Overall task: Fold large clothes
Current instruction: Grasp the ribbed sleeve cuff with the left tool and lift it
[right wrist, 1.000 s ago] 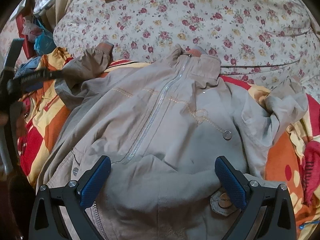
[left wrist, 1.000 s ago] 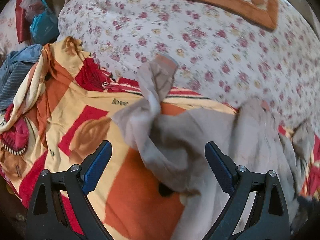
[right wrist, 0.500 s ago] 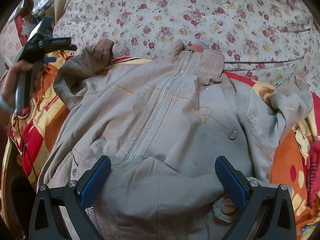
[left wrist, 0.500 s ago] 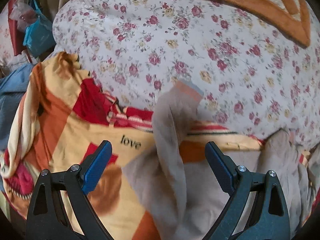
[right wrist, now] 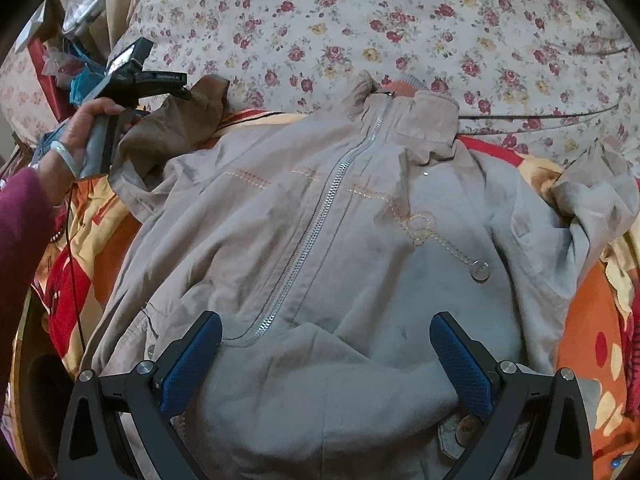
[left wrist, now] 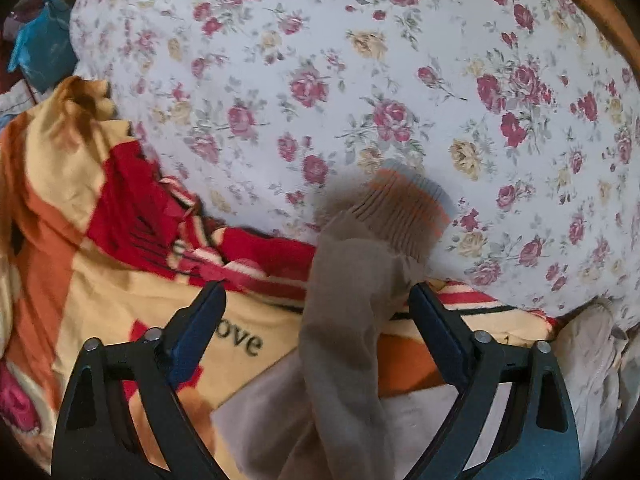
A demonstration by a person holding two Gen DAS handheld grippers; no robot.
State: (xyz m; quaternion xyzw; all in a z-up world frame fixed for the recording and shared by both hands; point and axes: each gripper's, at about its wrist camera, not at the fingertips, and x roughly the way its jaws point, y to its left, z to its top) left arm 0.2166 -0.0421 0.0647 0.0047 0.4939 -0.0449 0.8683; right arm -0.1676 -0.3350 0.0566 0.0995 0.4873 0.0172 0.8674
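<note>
A soft, floppy beige jacket (right wrist: 320, 240) lies on the bed (right wrist: 400, 20); the open, empty left gripper (left wrist: 316, 312) straddles its sleeve (left wrist: 344, 300) below the ribbed cuff (left wrist: 404, 216), probably the firmest hold. The right gripper (right wrist: 326, 344) hovers open.

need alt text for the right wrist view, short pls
A beige zip-up jacket lies face up and zipped on an orange and red blanket, with the open right gripper over its hem. At far left a hand holds the left gripper at the jacket's ribbed sleeve cuff; a floral quilt lies behind.
</note>
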